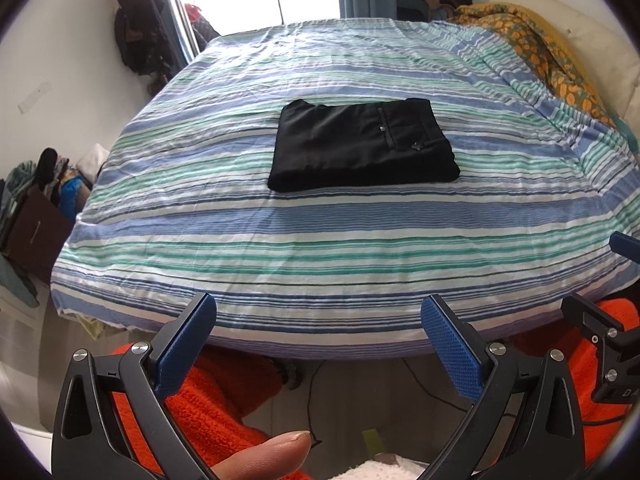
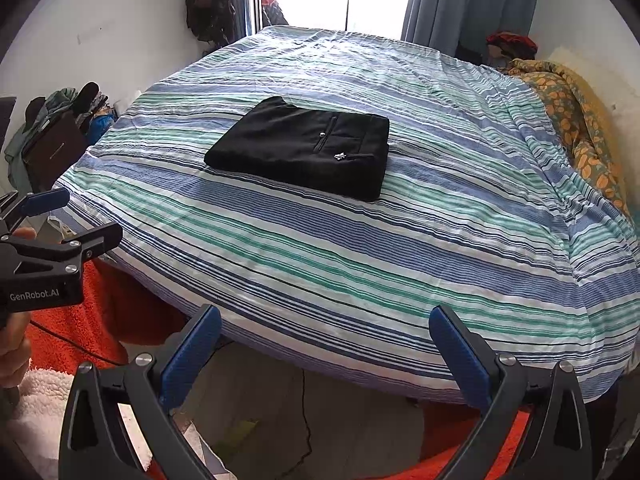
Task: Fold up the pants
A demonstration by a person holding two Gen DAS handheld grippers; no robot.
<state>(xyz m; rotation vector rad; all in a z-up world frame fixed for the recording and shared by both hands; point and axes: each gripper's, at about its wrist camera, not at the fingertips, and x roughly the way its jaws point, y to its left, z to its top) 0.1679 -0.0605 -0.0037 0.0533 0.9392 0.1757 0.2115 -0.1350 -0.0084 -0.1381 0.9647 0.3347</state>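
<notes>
Black pants lie folded into a neat rectangle in the middle of the striped bed, a back pocket with a button facing up. My left gripper is open with nothing between its blue pads, held back past the near edge of the bed. My right gripper is open and empty too, also off the near edge. Part of the right gripper shows at the right edge of the left wrist view, and the left gripper shows at the left edge of the right wrist view. Both are well short of the pants.
An orange and yellow blanket is bunched along the bed's right side. Clothes and a dark box pile up on the floor at the left. Orange fabric lies below the bed edge. A fingertip shows at the bottom.
</notes>
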